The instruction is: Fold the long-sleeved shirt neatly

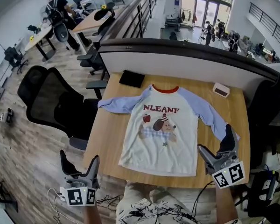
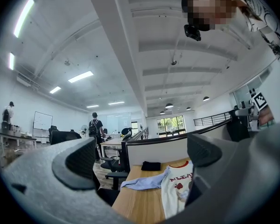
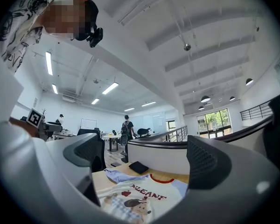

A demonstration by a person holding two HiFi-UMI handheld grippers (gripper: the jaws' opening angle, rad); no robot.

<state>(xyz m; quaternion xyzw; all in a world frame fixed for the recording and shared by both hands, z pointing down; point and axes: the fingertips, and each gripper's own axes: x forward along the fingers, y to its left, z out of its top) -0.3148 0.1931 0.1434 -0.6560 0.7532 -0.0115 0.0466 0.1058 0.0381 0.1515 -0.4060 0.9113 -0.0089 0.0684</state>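
shirt (image 1: 161,129) flat mid-desk (image 1: 107,139), unfolded. left gripper (image 1: 79,171), right gripper (image 1: 217,153): jaws apart, empty. suggest pinching sleeve cuffs first, folding inward evenly.

white shirt (image 1: 160,134), blue sleeves, red collar

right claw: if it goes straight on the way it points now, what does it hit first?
Nothing close. The right claw is open and empty, tilted up, so it likely clears the shirt lying below. First in line looks like the partition beyond it, though depth is unclear.
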